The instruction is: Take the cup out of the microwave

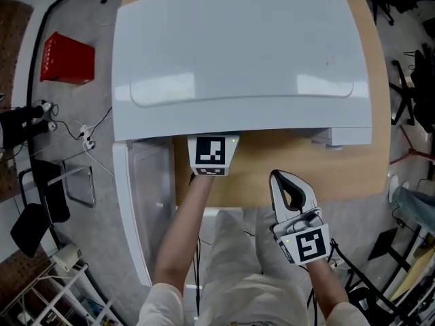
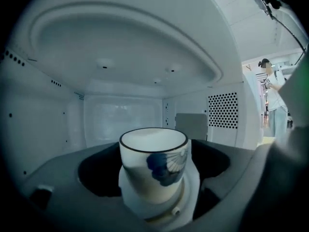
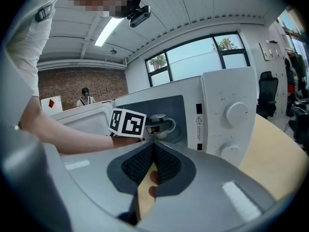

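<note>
A white cup (image 2: 153,159) with a dark rim and a blue flower pattern stands on a white round base inside the microwave (image 1: 241,60). My left gripper (image 2: 154,180) reaches into the cavity, jaws spread wide on either side of the cup and not pressing on it. In the head view only its marker cube (image 1: 209,153) shows under the microwave's top edge. From the right gripper view the cup (image 3: 159,124) sits just behind that cube (image 3: 127,122). My right gripper (image 3: 153,146) is shut and empty, hanging in front of the table edge (image 1: 291,194).
The microwave door (image 1: 144,202) hangs open to the left. The microwave sits on a wooden table (image 1: 285,172), with two knobs (image 3: 236,113) on its right panel. On the floor at left lie a red box (image 1: 66,58) and cables. A person (image 3: 85,96) stands far behind.
</note>
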